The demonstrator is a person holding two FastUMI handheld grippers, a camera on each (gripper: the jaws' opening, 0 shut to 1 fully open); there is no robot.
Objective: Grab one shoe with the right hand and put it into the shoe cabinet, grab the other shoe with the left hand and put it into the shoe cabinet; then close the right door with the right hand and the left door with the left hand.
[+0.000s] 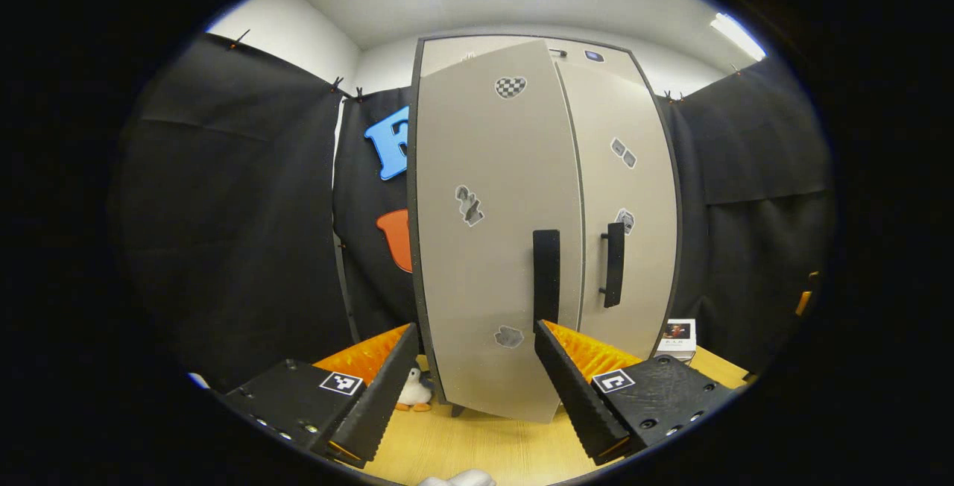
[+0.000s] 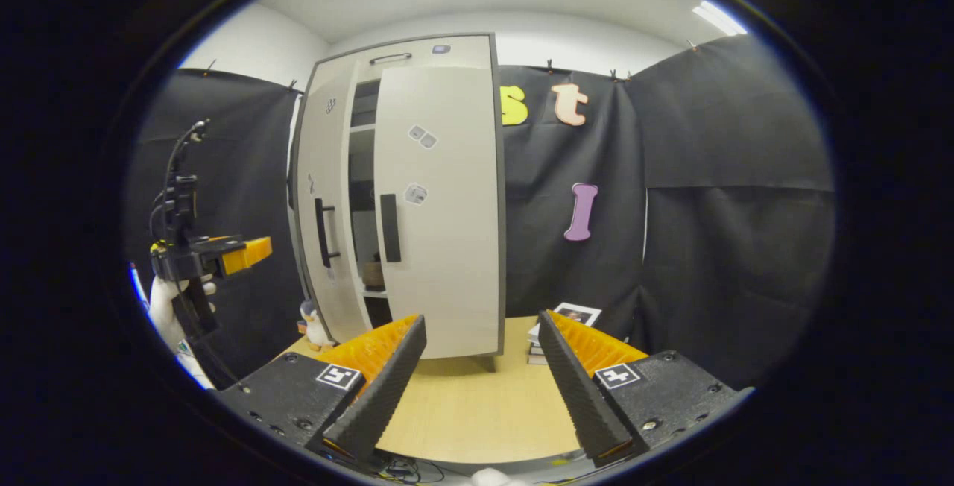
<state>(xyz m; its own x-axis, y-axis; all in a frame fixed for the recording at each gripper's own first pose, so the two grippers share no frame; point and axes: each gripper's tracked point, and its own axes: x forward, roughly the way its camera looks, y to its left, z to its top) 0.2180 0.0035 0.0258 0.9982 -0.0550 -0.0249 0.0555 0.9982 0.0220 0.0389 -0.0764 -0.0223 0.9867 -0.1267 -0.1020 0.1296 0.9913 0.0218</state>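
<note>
through the door gap, right gripper view shows shoe cabinet (image 2: 447,195) shelves; both grippers' fingers spread.

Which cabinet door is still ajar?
The left door: its handle edge stands out in front of the right door, which looks closer to shut, and the right gripper view shows a shelf gap between them.

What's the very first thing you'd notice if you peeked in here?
The tall grey shoe cabinet in the middle, standing on the wooden table with stickers on its doors. In the right gripper view a gap shows between the doors, with shelves inside. A little toy penguin stands by its left foot.
</note>
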